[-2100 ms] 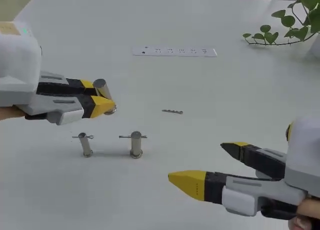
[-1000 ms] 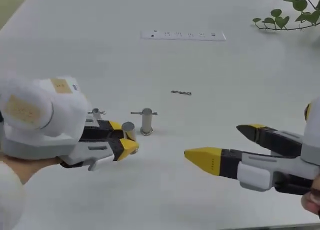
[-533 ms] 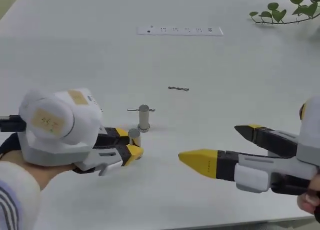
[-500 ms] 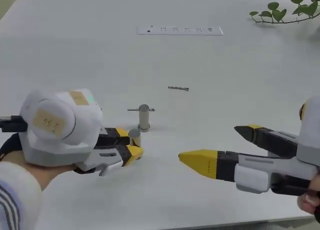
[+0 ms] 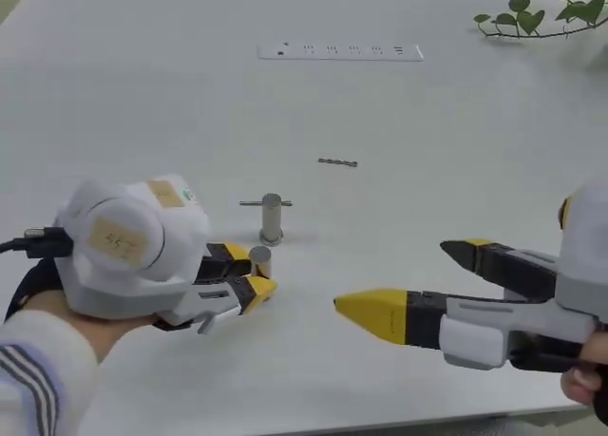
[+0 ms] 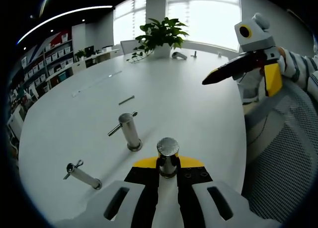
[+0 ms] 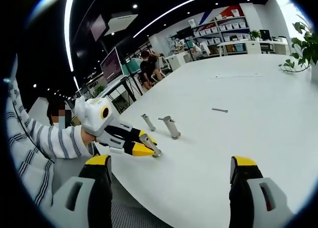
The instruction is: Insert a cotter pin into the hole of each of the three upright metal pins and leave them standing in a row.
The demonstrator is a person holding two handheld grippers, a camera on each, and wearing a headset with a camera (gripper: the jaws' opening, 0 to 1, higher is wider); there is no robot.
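Three metal pins are in view: at the lower left of the head view the left tongs [image 5: 255, 270] are clamped around a bare pin [image 5: 259, 258], and just above it a second pin [image 5: 271, 218] stands upright on the white desk [image 5: 456, 123] with a cotter pin [image 5: 252, 203] through its top. At the lower left of the left gripper view is a third pin [image 6: 82, 174], likewise fitted. One loose cotter pin [image 5: 337, 161] lies near the head view's centre, and at lower right the right tongs [image 5: 390, 275] gape wide, holding nothing.

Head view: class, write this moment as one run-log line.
left gripper: shut on bare metal pin | right gripper: open, empty | loose cotter pin: on table | fitted pins: two
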